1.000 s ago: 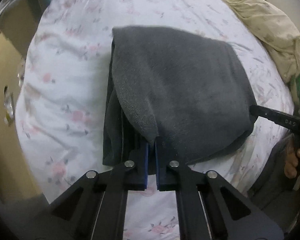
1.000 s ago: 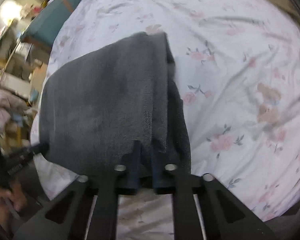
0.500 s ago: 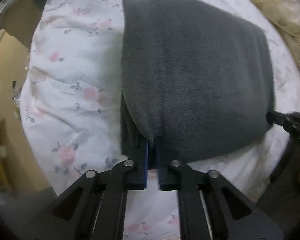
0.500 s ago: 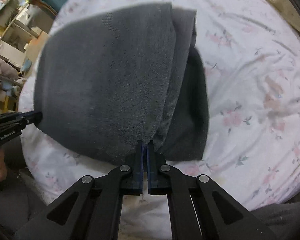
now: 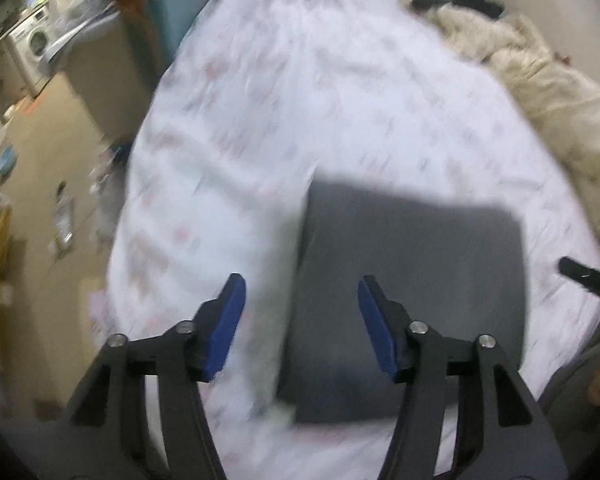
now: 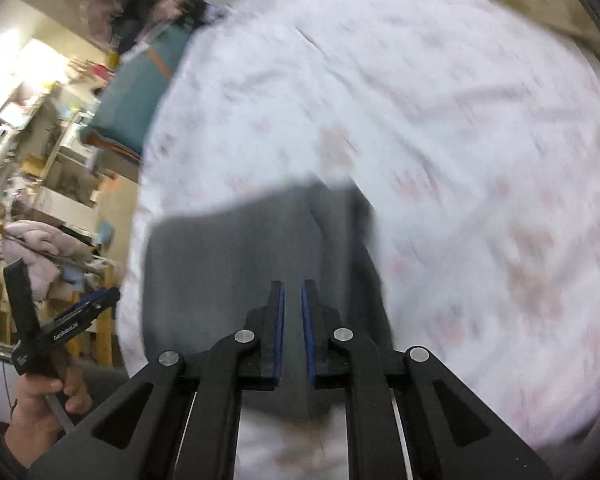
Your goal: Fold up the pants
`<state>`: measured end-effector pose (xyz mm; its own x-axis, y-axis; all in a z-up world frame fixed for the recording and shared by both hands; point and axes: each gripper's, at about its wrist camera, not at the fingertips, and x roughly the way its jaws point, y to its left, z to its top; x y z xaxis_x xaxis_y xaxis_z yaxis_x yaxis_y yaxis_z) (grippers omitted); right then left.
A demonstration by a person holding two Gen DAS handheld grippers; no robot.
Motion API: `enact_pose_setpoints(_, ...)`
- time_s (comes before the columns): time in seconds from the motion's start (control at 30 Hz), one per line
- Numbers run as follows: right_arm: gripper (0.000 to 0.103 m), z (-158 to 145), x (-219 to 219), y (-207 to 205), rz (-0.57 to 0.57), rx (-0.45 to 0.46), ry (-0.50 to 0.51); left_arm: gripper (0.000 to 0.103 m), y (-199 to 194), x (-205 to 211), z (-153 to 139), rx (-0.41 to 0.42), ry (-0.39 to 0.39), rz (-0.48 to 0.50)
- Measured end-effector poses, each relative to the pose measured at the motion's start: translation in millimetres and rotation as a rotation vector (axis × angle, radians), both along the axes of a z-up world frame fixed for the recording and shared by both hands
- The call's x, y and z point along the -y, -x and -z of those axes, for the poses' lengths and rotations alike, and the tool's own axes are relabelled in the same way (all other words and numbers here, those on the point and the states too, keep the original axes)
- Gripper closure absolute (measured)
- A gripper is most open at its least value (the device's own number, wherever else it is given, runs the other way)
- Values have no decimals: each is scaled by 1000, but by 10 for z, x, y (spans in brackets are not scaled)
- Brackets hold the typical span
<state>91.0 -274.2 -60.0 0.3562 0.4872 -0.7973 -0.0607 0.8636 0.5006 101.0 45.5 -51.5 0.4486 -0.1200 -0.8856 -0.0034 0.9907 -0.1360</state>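
The dark grey pants (image 5: pixel 412 288) lie folded in a flat rectangle on the flowered white bedsheet (image 5: pixel 300 100). My left gripper (image 5: pixel 300 284) hovers above their left edge, its jaws opening wide and gripping nothing. In the right wrist view the pants (image 6: pixel 236 264) lie below my right gripper (image 6: pixel 293 286), whose jaws are opening by a narrow gap with no cloth between the blue pads. The left gripper (image 6: pixel 66 320) shows at that view's left, held by a hand (image 6: pixel 40 400). The right gripper's tip (image 5: pixel 584 276) pokes in at the left wrist view's right edge. Both views are blurred.
A crumpled beige quilt (image 5: pixel 540 80) lies along the bed's far right side. A teal cushion (image 6: pixel 136 92) sits at the bed's far left corner. Beyond the bed's left edge are a washing machine (image 5: pixel 32 44), boxes and cluttered shelves (image 6: pixel 28 128).
Both grippers let go of the pants' near edge and lifted away from it. The left jaws spread wide, the right parted slightly. The pants now lie flat, folded.
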Motion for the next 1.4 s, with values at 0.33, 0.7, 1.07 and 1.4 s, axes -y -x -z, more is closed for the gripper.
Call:
enact_pose_setpoints(0.33,96,606,-835,-542,-119,139,147,95,-513,710,518,113,23,183)
enact_pose_setpoints(0.7,103,680,-770,-452,-113,81,183,97,-403,519,586,42,70,135)
enact_pose_setpoints(1.07,103,766,-1304,-638,-180,125,194,96,-377,318,736,18,66,28)
enact_pose_setpoints(1.4,103,576,-575,-602,-30,104,336,96,-376,340,700,-3,47,50)
